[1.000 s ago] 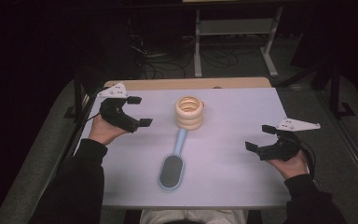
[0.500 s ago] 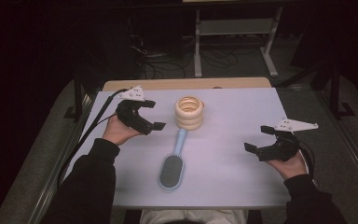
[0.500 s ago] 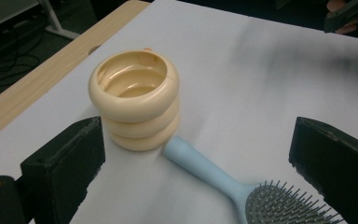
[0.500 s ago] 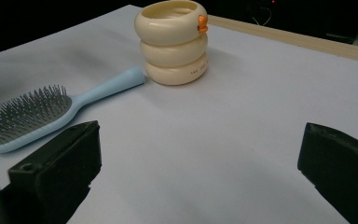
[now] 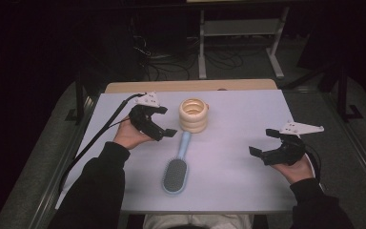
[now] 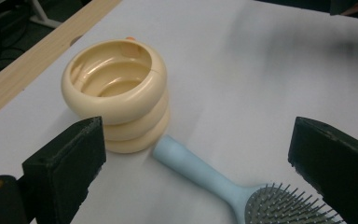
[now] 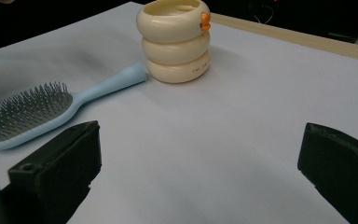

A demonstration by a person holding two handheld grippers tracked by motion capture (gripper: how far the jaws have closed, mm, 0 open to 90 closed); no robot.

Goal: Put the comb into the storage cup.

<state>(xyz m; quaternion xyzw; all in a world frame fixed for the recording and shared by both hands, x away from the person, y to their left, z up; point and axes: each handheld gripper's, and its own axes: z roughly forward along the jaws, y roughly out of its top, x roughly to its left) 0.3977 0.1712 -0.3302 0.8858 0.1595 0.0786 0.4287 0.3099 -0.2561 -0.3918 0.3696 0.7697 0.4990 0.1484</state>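
A cream cup (image 5: 194, 115) shaped like stacked rings stands at the back middle of the white table (image 5: 238, 109); it appears as the cup (image 6: 116, 93) and the cup (image 7: 175, 39) in the gripper views, with a small orange knob on its rim. A light blue hairbrush (image 5: 177, 166) lies bristles up, its handle tip by the cup's base, also the hairbrush (image 6: 242, 191) and the hairbrush (image 7: 42, 114). My left gripper (image 5: 162, 121) is open just left of the cup, nothing between its jaws. My right gripper (image 5: 264, 143) is open at the table's right side, holding nothing.
A wooden strip (image 5: 190, 86) runs along the table's far edge. Beyond it stand a metal rack (image 5: 238, 33) and loose cables (image 5: 157, 57) on a dark floor. The left gripper's cable (image 5: 95, 138) trails over the table's left edge.
My left gripper has moved right and a little toward me, from the table's left side to just beside the cup. The right gripper has barely moved.
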